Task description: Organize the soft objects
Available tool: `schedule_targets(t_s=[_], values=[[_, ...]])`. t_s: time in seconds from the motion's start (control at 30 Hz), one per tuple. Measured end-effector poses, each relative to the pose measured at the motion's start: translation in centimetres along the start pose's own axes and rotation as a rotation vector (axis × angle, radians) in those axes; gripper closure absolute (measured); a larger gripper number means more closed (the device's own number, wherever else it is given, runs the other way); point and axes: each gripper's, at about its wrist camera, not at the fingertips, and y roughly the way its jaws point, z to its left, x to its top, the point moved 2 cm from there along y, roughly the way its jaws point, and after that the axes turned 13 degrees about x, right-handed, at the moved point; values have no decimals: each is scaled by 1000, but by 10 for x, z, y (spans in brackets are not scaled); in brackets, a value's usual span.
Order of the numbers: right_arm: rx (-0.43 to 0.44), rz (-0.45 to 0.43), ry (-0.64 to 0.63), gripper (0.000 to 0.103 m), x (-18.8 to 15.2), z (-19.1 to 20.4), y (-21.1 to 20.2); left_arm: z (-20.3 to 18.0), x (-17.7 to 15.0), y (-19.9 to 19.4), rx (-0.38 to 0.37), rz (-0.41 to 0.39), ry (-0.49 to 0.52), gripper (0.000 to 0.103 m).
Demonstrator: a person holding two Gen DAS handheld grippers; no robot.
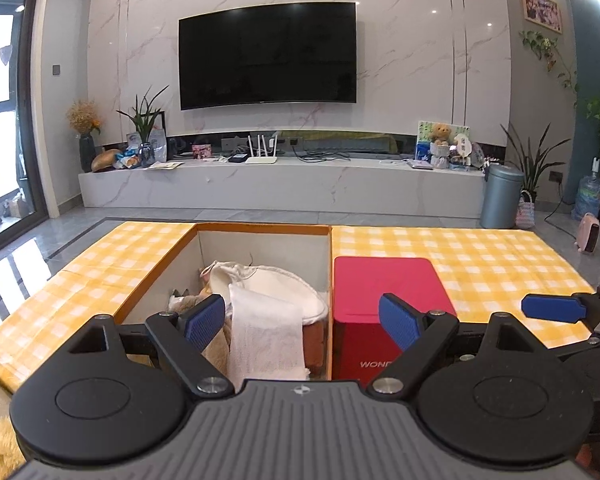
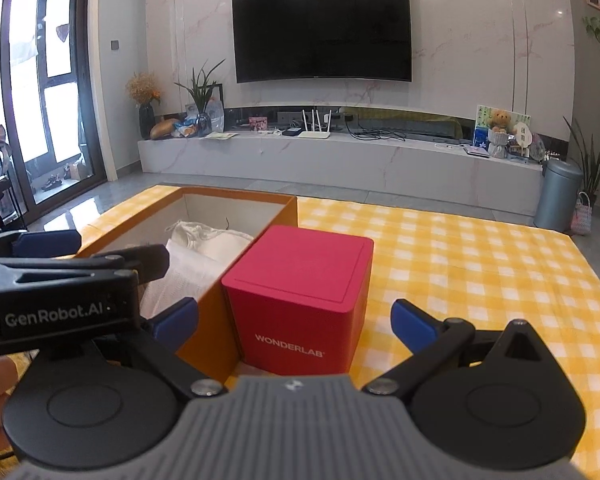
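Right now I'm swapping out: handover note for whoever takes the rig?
Left claw: open, empty, over the near end of the orange box.
Right claw: open, empty, the red box in front of it.
White cloths and other soft items already lie in the orange box; one cloth drapes toward its near wall.
Red box is closed, standing against the orange box's right wall on the checked cloth.
Left: no loose soft items in view on the checked cloth; check outside both views.

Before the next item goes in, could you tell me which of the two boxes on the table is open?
The orange box is open and holds white cloths; the red box beside it has its lid on.
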Motion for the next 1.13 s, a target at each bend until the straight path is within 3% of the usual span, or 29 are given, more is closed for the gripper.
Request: schedule_targets(t_s=[0.47, 1.13], values=[[-7, 10, 2, 3, -7, -7, -3, -6, -6, -1, 22, 54, -8, 2], [-13, -10, 0, 3, -9, -11, -11, -15, -3, -11, 66, 43, -12, 3]])
